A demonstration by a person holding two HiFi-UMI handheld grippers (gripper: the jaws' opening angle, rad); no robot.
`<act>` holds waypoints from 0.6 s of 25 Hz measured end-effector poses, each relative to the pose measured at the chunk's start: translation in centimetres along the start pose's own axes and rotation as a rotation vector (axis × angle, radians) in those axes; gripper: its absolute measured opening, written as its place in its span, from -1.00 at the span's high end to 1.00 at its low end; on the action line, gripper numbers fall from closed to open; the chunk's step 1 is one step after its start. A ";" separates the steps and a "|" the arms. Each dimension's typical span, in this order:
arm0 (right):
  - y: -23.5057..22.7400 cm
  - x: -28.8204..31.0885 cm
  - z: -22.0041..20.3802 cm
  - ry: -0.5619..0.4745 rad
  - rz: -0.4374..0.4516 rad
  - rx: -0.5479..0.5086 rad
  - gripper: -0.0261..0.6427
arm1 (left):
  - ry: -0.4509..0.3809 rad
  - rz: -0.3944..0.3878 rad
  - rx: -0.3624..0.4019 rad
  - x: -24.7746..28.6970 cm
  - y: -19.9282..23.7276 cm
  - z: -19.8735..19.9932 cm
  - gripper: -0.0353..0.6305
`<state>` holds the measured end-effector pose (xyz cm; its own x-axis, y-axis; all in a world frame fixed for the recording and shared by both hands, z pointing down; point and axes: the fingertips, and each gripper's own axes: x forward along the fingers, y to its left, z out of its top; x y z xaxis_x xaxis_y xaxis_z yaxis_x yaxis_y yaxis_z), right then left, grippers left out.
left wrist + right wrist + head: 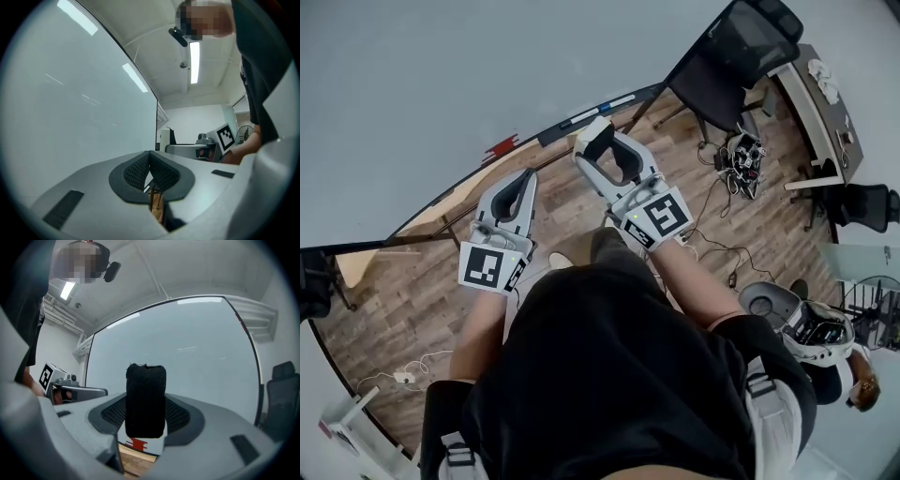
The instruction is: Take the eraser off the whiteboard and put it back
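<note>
The big whiteboard (441, 84) stands upright ahead. The left gripper (525, 183) has its jaws together and holds nothing. The right gripper (602, 142) is closed on the black eraser (146, 399) (upright between its jaws), near the whiteboard.

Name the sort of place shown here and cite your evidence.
Probably an office or meeting room: a large whiteboard on the wall, a black office chair and a desk.
</note>
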<state>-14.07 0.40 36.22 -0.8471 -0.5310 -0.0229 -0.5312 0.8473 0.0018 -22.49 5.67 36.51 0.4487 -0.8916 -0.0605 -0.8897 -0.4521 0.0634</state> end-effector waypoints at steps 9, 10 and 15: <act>-6.9 -0.5 0.7 -0.029 -0.054 -0.001 0.26 | -0.001 -0.063 -0.016 7.4 -0.9 0.1 0.91; -7.8 -0.7 0.7 -0.031 -0.059 0.000 0.26 | 0.000 -0.070 -0.014 8.3 -1.2 0.1 0.91; -12.3 -1.5 0.9 -0.035 -0.070 0.004 0.26 | 0.007 -0.076 -0.014 12.7 -2.4 0.0 0.91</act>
<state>-6.27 -9.19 35.33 -0.8065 -0.5883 -0.0580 -0.5891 0.8080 -0.0049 -14.64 -4.56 35.58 0.5153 -0.8550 -0.0589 -0.8520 -0.5185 0.0728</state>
